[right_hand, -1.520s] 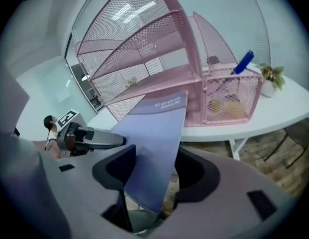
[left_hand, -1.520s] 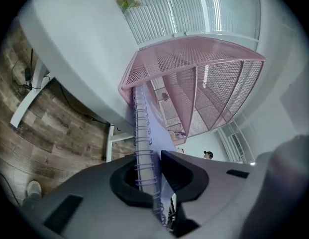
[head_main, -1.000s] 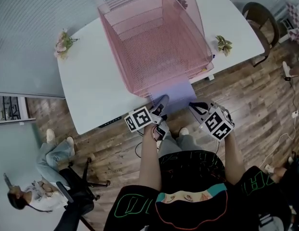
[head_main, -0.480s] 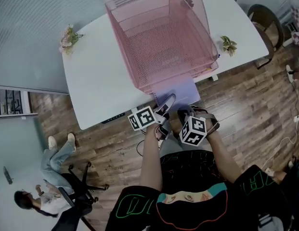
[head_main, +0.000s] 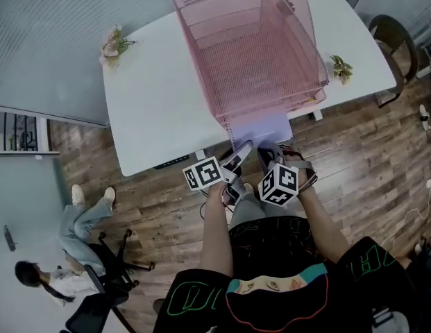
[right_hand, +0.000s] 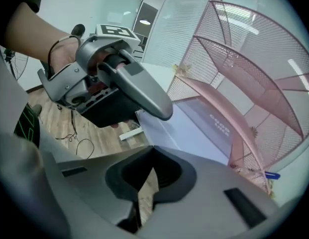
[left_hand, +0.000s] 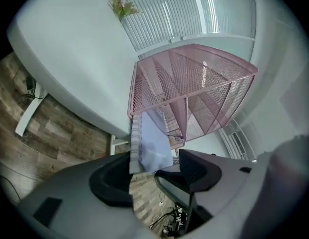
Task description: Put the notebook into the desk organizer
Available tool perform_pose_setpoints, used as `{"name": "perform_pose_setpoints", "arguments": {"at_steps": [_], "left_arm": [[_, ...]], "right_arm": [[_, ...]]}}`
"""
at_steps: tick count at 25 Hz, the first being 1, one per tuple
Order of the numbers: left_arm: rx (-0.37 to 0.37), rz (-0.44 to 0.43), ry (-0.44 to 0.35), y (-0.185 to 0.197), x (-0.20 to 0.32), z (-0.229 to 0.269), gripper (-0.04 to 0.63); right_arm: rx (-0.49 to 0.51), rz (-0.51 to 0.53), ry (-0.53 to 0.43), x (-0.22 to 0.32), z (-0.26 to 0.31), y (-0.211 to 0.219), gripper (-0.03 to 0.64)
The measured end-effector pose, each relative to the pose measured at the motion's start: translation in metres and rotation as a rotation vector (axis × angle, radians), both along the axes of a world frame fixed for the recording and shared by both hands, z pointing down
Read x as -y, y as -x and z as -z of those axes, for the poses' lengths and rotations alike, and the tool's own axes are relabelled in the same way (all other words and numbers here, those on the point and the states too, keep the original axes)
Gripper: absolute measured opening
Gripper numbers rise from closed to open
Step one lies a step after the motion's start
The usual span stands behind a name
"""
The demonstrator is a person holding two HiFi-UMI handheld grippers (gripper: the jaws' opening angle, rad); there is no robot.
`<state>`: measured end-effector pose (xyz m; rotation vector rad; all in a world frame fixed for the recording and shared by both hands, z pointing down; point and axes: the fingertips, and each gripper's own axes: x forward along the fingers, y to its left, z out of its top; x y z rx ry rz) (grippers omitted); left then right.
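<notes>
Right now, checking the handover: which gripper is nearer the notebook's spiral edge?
Left. The left gripper, jaws just opening, straddles the spiral corner of the notebook; the shut right gripper sits at its near edge, further right.

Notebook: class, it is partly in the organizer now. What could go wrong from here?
1. The notebook overhangs the table edge, and the left claw, whose jaws have just been opening, straddles its edge without gripping: it could tip to the floor.
2. The right claw is shut at its near corner; an off-centre push could skew it against the mesh of the organizer.
</notes>
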<state>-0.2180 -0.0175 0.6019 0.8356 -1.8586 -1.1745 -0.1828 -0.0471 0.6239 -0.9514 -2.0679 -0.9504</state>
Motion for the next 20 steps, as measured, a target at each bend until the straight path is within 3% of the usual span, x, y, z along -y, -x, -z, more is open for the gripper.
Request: {"name": "perform_pose_setpoints", "arguments": {"at_steps": [5, 11, 15, 20], "left_arm": [[0.001, -0.019, 0.023, -0.011, -0.012, 0.0, 0.244], [0.05, -0.057, 0.051, -0.02, -0.017, 0.007, 0.127], [0.139, -0.055, 0.086, -0.017, -0.021, 0.019, -0.003], [0.281, -0.102, 0.078, -0.013, -0.011, 0.049, -0.006]], "right_arm": [[0.059, -0.009, -0.014, -0.003, 0.004, 0.021, 0.003], [0.106, -0.026, -0.041, 0.003, 0.006, 0.053, 0.003], [0.122, -0.028, -0.066, 0.007, 0.004, 0.073, 0.003], [0.129, -0.023, -0.067, 0.006, 0.007, 0.083, 0.004]]}}
